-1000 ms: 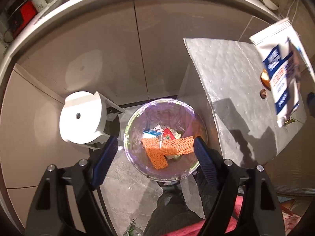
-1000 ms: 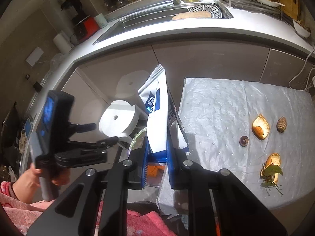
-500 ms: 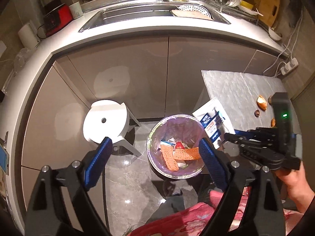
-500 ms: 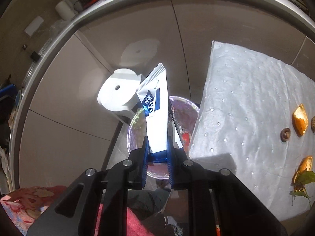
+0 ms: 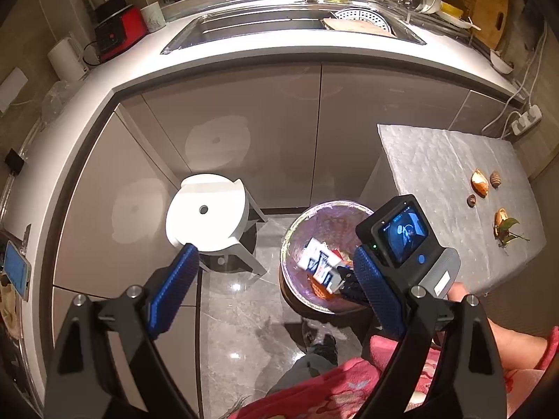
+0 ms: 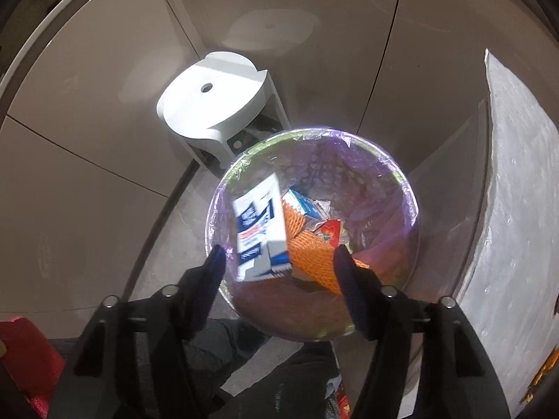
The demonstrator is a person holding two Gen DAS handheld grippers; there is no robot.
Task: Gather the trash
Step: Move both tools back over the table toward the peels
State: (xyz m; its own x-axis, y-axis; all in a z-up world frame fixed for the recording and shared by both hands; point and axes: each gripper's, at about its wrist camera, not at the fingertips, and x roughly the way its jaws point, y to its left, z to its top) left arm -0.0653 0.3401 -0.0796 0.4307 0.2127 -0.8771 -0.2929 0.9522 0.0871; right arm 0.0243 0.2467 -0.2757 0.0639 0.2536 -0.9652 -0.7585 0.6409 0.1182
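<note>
A white and blue snack packet (image 6: 258, 234) drops, blurred, into the round trash bin (image 6: 367, 188) lined with a purple bag. My right gripper (image 6: 279, 269) hangs just over the bin's near rim. Its jaws are opening and the pads no longer touch the packet. Orange foam netting (image 6: 311, 244) and small cartons lie in the bin. My left gripper (image 5: 276, 279) is open and empty, higher up and left of the bin (image 5: 328, 213). In the left wrist view the packet (image 5: 319, 262) shows inside the bin.
A white stool (image 6: 209, 97) stands left of the bin against grey cabinet doors. On the right, a table with a white cloth (image 5: 436, 160) carries peels (image 5: 480, 183) and a leafy scrap (image 5: 506, 228). A hand holds the right gripper's camera unit (image 5: 401, 241).
The right gripper came down over the bin and its jaws parted, letting go of the packet, which falls in. The left gripper rose and drew back from the bin.
</note>
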